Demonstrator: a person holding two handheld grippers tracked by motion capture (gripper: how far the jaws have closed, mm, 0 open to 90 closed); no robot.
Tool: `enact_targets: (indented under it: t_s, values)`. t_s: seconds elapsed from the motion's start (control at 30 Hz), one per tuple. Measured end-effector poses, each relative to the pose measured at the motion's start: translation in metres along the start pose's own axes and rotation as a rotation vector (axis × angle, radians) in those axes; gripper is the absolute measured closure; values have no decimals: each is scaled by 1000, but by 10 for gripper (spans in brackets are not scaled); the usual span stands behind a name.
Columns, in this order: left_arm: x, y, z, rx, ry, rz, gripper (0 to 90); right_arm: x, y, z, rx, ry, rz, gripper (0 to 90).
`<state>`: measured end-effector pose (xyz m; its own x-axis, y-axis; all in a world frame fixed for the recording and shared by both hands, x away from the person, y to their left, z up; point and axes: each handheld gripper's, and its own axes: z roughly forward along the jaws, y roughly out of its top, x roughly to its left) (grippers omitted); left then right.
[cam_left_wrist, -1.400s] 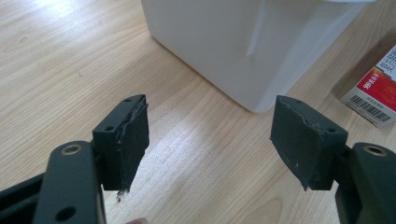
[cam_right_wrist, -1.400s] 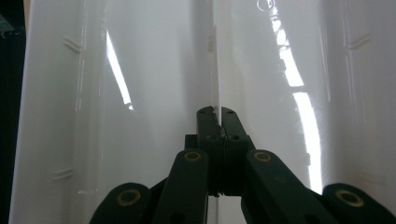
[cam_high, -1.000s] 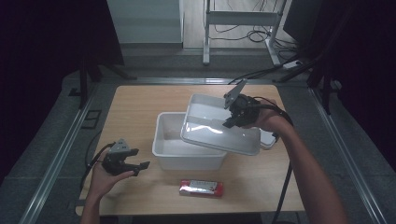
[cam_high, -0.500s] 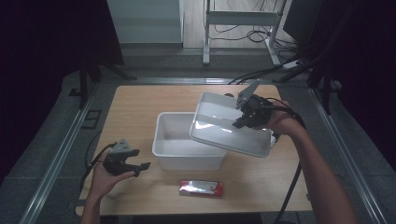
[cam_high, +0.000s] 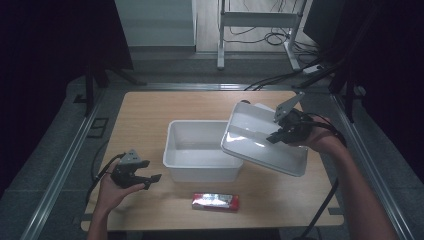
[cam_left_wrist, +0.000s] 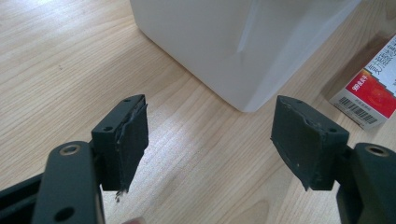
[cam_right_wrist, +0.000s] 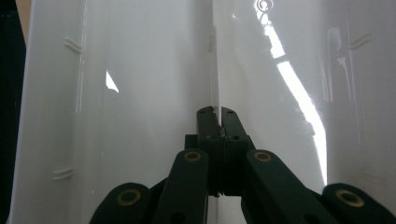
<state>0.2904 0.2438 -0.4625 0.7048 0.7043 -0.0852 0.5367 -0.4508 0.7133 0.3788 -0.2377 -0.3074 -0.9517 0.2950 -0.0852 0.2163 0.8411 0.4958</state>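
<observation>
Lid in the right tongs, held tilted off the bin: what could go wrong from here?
1. The right tongs pinch only the thin central rib of the white lid, so the wide lid could twist or slip out.
2. The lid's low edge overhangs the open white bin; a dip might knock the rim and shove the bin.
3. If the bin slides, it could hit the red packet or the open left tongs nearby.

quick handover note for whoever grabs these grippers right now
Right gripper: shut on the white lid, held tilted in the air over the right end of the white bin.
Left gripper: open, holding nothing, low over the table left of the bin.
Red packet: on the table in front of the bin.
Done: lid is off.
Left: probably set the lid down and put the packet in.
</observation>
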Motion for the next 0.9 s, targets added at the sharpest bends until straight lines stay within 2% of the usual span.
enact_targets:
  t_s: [0.2, 0.47, 0.9]
  values:
    - [0, 0, 3, 4, 2, -3, 275, 0, -14, -5, -8, -8, 19, 896]
    - [0, 0, 3, 10, 5, -1, 275, 2, -43, -16, 3, -21, 60, 896]
    - [0, -1, 4, 20, 5, 4, 275, 7, -72, -13, 14, -4, 93, 896]
